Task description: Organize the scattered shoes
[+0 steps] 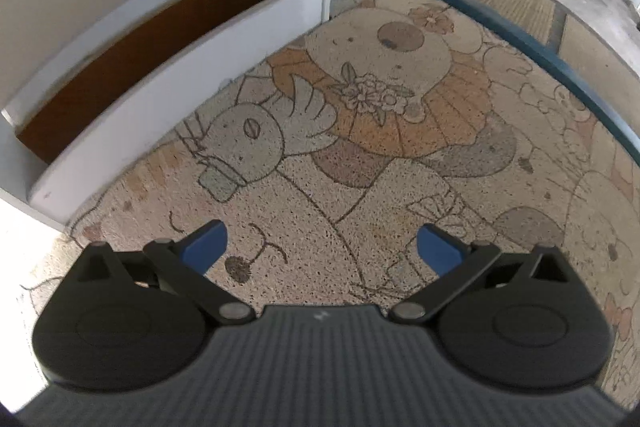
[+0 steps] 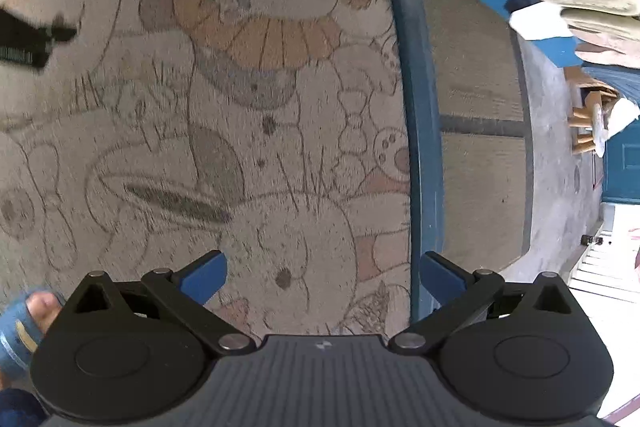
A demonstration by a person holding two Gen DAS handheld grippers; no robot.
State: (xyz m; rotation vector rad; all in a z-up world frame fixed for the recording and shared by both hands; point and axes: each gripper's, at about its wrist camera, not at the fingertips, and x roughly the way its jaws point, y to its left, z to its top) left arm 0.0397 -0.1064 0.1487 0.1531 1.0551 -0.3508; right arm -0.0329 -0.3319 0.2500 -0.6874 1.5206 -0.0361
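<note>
left tool [image 1: 322, 247] wide open, empty | right tool [image 2: 324, 277] wide open, empty | shoes [image 2: 592, 7] far right beyond sill [image 2: 420, 147] | risk: sill snagged, reach misjudged

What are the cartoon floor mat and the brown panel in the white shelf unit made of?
Cartoon floor mat: looks like coiled-loop vinyl or a similar synthetic pile, matte; its surface is grainy and speckled, with printed outlines. Brown panel: probably wood or wood-look laminate, with a smooth, slightly satin finish; warm uniform brown, grain too faint to confirm.
</note>
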